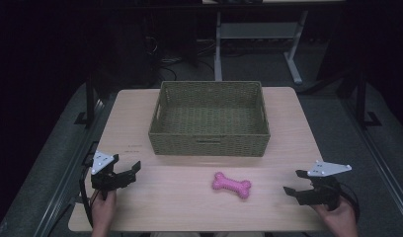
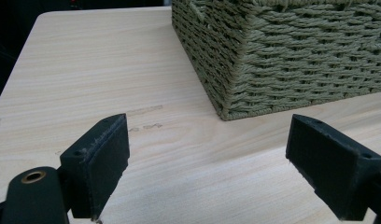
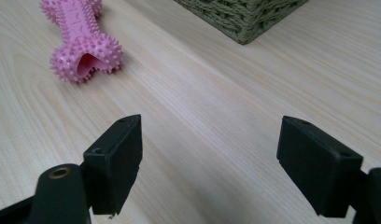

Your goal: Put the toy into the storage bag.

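Pale wooden table (image 1: pixel 140 123): both claws, left claw (image 1: pixel 132 171) and right claw (image 1: pixel 294 182), gape empty; pickup probably unstarted, pink bone toy (image 1: pixel 231 185) lying ahead-left of right claw, basket (image 1: pixel 209 140) beyond.

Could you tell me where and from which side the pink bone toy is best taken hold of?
Probably at the narrow middle of the pink bone toy, between its two knobbed ends. It lies flat on the table, apart from the basket, so coming from above with the fingers across the waist looks best; the spiky surface should help the hold. The right gripper, open, is the nearer one.
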A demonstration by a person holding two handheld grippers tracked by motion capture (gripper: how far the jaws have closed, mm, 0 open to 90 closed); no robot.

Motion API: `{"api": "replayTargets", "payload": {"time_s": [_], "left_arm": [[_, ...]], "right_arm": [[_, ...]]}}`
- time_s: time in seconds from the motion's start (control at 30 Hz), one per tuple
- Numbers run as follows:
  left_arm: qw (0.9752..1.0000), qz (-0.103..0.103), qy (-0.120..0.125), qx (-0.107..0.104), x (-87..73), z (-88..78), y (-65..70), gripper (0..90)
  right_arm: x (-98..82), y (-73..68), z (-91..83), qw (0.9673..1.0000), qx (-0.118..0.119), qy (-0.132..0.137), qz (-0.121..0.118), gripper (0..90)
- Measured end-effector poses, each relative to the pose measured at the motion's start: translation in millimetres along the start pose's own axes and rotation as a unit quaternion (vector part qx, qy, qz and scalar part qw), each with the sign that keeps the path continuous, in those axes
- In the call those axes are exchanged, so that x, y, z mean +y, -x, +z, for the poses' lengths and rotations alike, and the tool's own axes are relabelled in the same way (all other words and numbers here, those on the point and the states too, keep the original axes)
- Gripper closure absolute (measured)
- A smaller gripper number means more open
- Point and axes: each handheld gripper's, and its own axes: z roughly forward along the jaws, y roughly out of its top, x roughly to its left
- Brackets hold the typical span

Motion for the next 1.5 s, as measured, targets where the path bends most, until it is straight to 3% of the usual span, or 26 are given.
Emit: {"api": "replayTargets", "payload": {"time_s": [0.3, 0.43, 0.93, 1.27, 1.5], "left_arm": [[1.0000, -0.004, 0.001, -0.002, -1.9, -2.1, -2.4, 13.0], [1.0000, -0.003, 0.006, -0.002, -1.2, -4.0, -3.3, 13.0], [1.0000, -0.005, 0.006, -0.001, -1.3, -4.5, -4.1, 13.0], [1.0000, -0.003, 0.005, -0.001, -1.8, -3.8, -5.4, 13.0], [1.0000, -0.006, 0.007, -0.001, -2.1, -3.8, -5.9, 13.0]], "right_arm": [[6.4, -5.6, 5.4, 0.9998, 0.008, -0.015, -0.007, 20.5], [13.0, -13.3, 7.0, 0.9995, 0.008, -0.018, -0.023, 20.1], [33.8, -23.2, 15.7, 0.9974, 0.043, -0.041, -0.041, 19.8], [50.6, -28.2, 19.5, 0.9939, 0.066, -0.067, -0.058, 19.0], [61.5, -33.0, 26.6, 0.9898, 0.088, -0.088, -0.070, 18.5]]}}
